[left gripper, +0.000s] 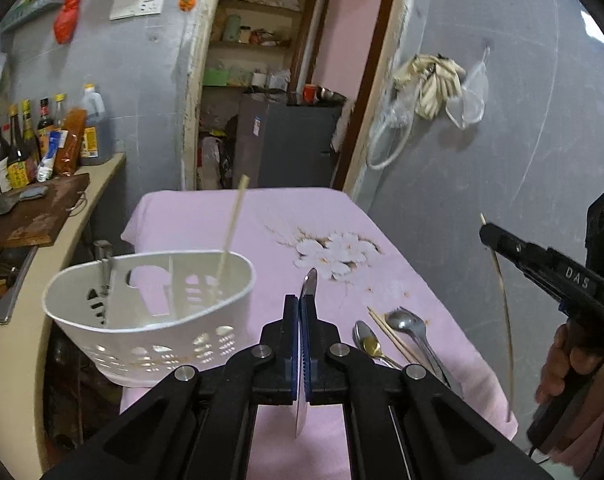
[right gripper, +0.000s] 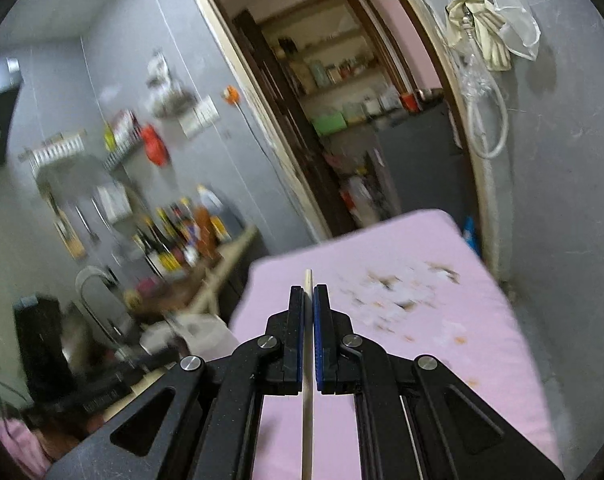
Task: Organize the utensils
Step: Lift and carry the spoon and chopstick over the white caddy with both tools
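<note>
My left gripper (left gripper: 302,304) is shut on a table knife (left gripper: 309,282), blade tip pointing forward, held above the pink cloth just right of the white utensil basket (left gripper: 149,320). The basket holds one chopstick (left gripper: 231,228) and a metal utensil (left gripper: 103,268). Two spoons (left gripper: 406,324) and chopsticks (left gripper: 390,334) lie on the cloth to the right. My right gripper (right gripper: 308,294) is shut on a single chopstick (right gripper: 308,400), raised above the table; it also shows at the right of the left wrist view (left gripper: 490,236), with the chopstick (left gripper: 506,320) hanging down.
The table with the pink flowered cloth (left gripper: 342,248) stands against a grey wall. A counter at left carries a cutting board (left gripper: 33,212) and several sauce bottles (left gripper: 41,136). A sink faucet (right gripper: 97,300) is at left. A doorway (left gripper: 269,80) is behind.
</note>
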